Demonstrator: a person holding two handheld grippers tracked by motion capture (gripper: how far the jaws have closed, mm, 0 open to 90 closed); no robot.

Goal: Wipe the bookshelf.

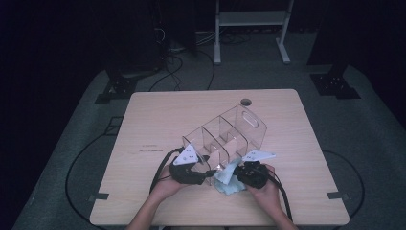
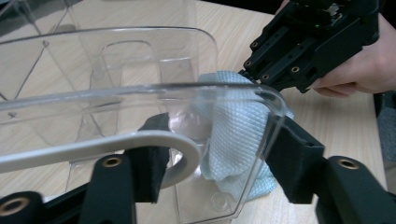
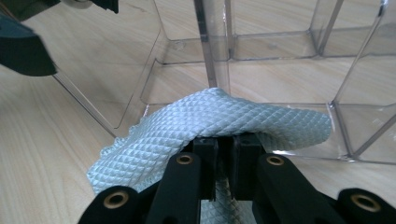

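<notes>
Clear glossy plastic organizer (image 1: 225,136); pale blue cloth (image 3: 210,123), waffle-textured, matt; light wood-grain tabletop (image 1: 158,120), smooth; matt black tongs (image 3: 223,156).

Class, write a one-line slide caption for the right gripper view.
Right claw pinches a light blue cloth against the clear plastic divided organizer on the wooden table.
</notes>
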